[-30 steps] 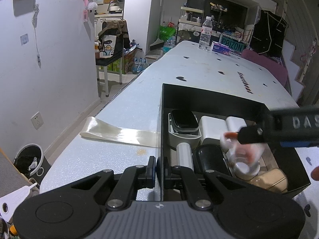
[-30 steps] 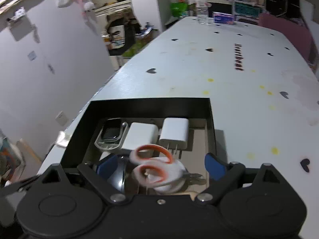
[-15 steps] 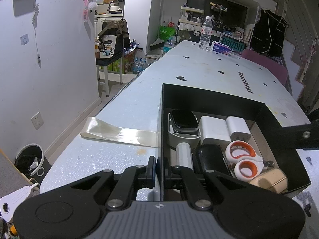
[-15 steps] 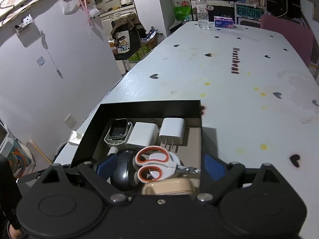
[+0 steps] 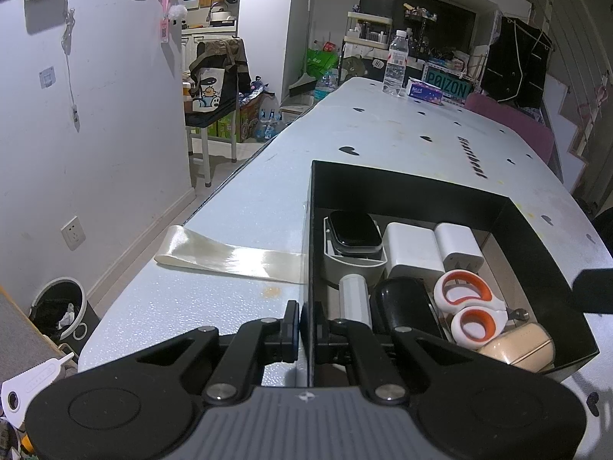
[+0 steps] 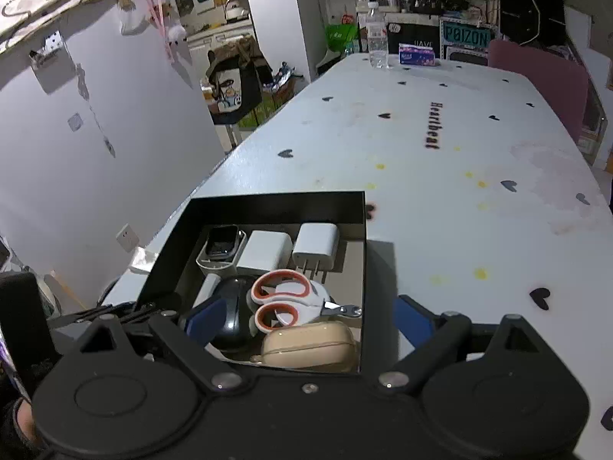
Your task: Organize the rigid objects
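your left gripper (image 5: 304, 320) is clamping the black box's (image 5: 413, 191) near wall. your right gripper (image 6: 302, 316) is hanging wide open, empty, above the orange-handled scissors (image 6: 285, 301) lying inside.

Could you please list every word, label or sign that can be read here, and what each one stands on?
"POIZON": teal sign behind the table's far end.
"Heartbeat": printed on the white table.
Tissue pack: print too small to read.
Water bottle: label too blurred to read.
Objects in the black box: no readable text.
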A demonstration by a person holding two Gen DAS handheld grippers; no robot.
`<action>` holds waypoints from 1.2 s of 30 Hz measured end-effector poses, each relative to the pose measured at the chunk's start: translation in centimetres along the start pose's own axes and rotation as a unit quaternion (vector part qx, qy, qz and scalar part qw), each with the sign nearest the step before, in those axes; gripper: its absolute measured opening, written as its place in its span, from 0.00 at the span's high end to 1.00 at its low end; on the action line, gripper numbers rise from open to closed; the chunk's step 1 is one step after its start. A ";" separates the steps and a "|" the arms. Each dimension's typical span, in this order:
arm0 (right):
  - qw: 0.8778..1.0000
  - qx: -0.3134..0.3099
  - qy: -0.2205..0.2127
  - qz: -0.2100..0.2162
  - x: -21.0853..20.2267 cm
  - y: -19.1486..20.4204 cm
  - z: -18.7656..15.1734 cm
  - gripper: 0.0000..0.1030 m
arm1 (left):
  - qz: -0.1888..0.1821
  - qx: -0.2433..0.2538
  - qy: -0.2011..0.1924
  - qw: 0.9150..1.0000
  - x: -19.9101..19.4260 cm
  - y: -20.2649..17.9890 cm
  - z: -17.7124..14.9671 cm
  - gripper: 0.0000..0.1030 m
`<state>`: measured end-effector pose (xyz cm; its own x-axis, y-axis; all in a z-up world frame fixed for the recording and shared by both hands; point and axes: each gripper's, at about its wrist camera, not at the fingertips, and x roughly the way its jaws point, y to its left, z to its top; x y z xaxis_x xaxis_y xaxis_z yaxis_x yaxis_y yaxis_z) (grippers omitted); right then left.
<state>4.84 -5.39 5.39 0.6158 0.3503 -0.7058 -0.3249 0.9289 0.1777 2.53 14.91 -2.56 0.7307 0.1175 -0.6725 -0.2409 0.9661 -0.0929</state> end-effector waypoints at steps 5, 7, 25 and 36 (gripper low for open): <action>1.000 0.002 -0.017 -0.022 -0.5 0.3 -0.4 0.07 | 0.003 0.001 0.001 1.000 -0.1 0.0 -0.1 0.95; 0.999 0.001 -0.024 -0.035 -0.6 0.2 -0.7 0.07 | 0.004 0.000 0.002 1.000 -0.2 0.1 -0.1 0.95; 0.999 0.001 -0.028 -0.019 -1.4 -1.3 -2.2 0.07 | 0.021 0.021 -0.018 0.999 -3.0 0.1 1.3 0.38; 0.998 -0.012 -0.047 -0.030 -3.2 -2.2 -2.9 0.07 | 0.015 0.032 -0.018 0.999 -8.4 -0.3 1.0 0.16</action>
<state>1.48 -8.85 5.27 0.6985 0.3045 -0.6476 -0.3018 0.9459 0.1192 -2.91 13.88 3.82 0.7466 0.1532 -0.6473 -0.2217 0.9748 -0.0251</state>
